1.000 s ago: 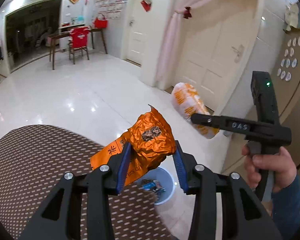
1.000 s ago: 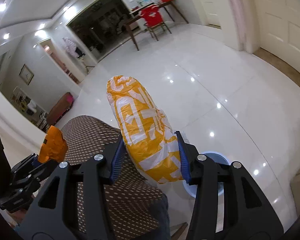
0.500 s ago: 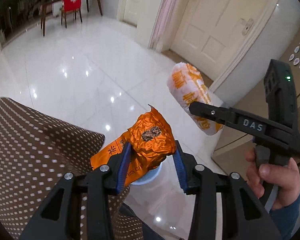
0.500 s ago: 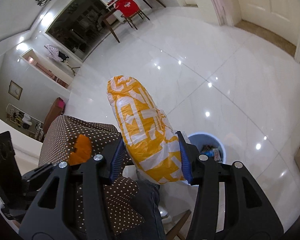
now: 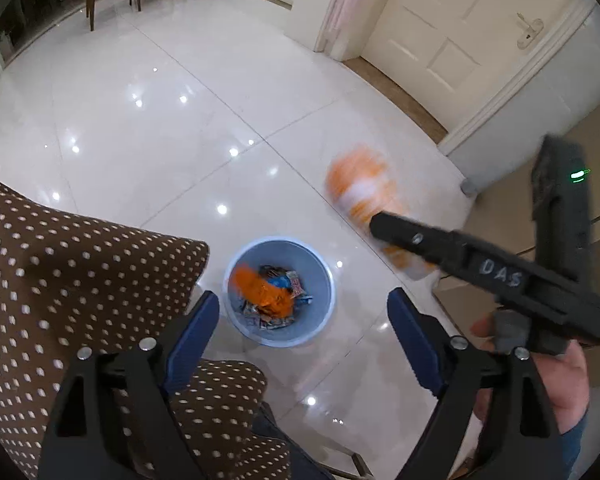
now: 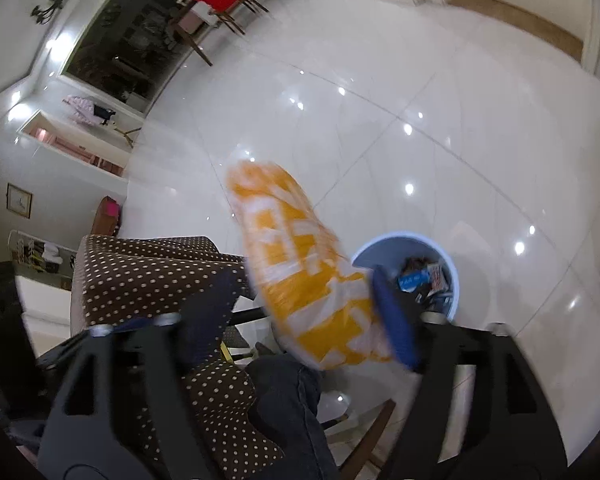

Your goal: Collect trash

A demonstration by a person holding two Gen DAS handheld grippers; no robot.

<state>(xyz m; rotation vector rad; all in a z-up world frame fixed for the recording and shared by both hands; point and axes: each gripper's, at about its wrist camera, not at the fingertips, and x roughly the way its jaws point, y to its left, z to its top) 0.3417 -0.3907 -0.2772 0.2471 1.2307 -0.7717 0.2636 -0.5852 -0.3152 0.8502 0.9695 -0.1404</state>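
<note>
The orange foil wrapper [image 5: 262, 294], blurred, lies inside the pale blue waste bin [image 5: 324, 280] on the white tiled floor [image 5: 140, 120], atop other wrappers. The left gripper [image 5: 302, 330] hangs above the bin; its fingers have just been opening and stand wide with nothing between them. The right gripper [image 6: 304, 308] has also just been opening: the yellow-and-white plastic bag [image 6: 300, 264] sits between its spread fingers, blurred, touching the right one, beside the bin's rim.
</note>
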